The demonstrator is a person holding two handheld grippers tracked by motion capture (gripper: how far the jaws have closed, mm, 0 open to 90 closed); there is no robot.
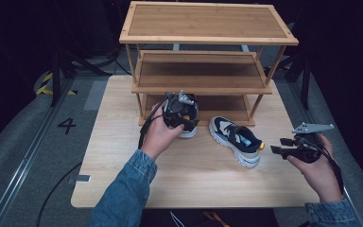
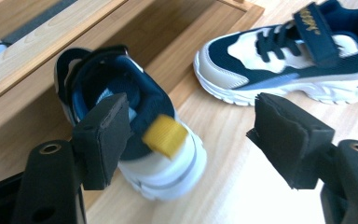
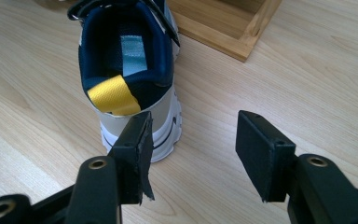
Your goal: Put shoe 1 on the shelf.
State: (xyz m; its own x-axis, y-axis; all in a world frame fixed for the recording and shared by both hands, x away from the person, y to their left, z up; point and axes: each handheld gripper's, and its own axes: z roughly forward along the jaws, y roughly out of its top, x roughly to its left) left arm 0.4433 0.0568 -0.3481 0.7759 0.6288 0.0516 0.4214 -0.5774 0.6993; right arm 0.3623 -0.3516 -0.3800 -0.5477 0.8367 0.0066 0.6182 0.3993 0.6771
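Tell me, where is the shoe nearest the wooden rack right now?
In the high view, the shoe stands on the table with its toe at the bottom shelf of the rack, under the left tool, left of the other shoe.

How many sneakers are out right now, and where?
2. One sneaker sits at the foot of the shoe rack, toe under the bottom shelf; the other sneaker lies on the table to its right. No others visible.
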